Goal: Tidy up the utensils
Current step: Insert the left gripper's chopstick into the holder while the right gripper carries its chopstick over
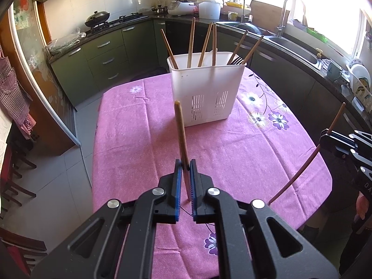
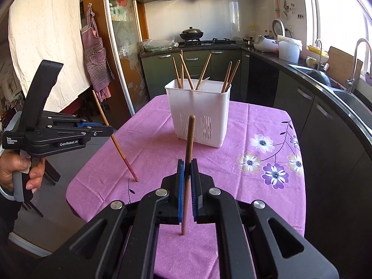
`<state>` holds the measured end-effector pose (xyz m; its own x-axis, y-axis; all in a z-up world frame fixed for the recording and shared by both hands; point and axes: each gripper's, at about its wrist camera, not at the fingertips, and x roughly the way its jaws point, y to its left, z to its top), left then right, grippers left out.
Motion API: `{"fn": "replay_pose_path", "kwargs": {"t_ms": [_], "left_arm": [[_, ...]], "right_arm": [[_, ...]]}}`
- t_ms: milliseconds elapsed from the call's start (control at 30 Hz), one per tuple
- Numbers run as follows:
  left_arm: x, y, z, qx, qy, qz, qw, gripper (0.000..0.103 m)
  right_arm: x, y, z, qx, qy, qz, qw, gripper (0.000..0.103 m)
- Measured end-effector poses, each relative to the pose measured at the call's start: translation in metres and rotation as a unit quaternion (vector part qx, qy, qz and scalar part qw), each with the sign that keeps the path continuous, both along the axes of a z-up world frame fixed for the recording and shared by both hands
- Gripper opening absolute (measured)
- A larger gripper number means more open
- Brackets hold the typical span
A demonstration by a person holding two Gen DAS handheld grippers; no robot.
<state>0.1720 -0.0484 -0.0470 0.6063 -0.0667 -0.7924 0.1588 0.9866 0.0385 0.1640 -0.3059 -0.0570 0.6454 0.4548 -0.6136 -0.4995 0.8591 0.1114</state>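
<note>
A white slotted utensil holder (image 1: pixel 204 93) stands on the pink flowered tablecloth (image 1: pixel 139 139) with several wooden chopsticks leaning in it. My left gripper (image 1: pixel 185 165) is shut on one wooden chopstick (image 1: pixel 180 127), which points up toward the holder. At the right edge, my right gripper (image 1: pixel 323 137) grips another chopstick (image 1: pixel 302 169). In the right wrist view, my right gripper (image 2: pixel 187 165) is shut on its chopstick (image 2: pixel 189 139), short of the holder (image 2: pixel 197 111). The left gripper (image 2: pixel 110 130) holds its chopstick (image 2: pixel 116 144) tilted, red tip on the tablecloth (image 2: pixel 232 162).
Dark green kitchen cabinets and a counter run behind and to the right, with a sink and faucet (image 1: pixel 293 14) and a wok on the stove (image 2: pixel 191 32). Wooden chairs (image 1: pixel 14 174) stand left of the table. A person's hand (image 2: pixel 14 169) holds the left gripper's handle.
</note>
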Motion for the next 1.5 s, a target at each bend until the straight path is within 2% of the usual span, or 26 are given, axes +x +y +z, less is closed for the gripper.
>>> {"fn": "replay_pose_path", "kwargs": {"t_ms": [667, 1067, 1300, 1500], "left_arm": [[0.003, 0.003, 0.015, -0.005, -0.014, -0.009, 0.9999, 0.006], [0.003, 0.002, 0.043, 0.004, -0.04, -0.013, 0.9991, 0.006], [0.004, 0.002, 0.076, -0.017, -0.049, -0.029, 0.9982, 0.006], [0.02, 0.001, 0.127, -0.043, -0.084, -0.041, 0.9946, 0.006]], "right_arm": [[0.015, 0.014, 0.013, 0.008, -0.008, 0.017, 1.0, 0.006], [0.017, 0.014, 0.05, 0.017, -0.038, 0.028, 0.999, 0.006], [0.018, 0.012, 0.081, 0.016, -0.064, 0.032, 0.997, 0.006], [0.024, 0.009, 0.108, 0.019, -0.088, 0.033, 0.995, 0.006]]}}
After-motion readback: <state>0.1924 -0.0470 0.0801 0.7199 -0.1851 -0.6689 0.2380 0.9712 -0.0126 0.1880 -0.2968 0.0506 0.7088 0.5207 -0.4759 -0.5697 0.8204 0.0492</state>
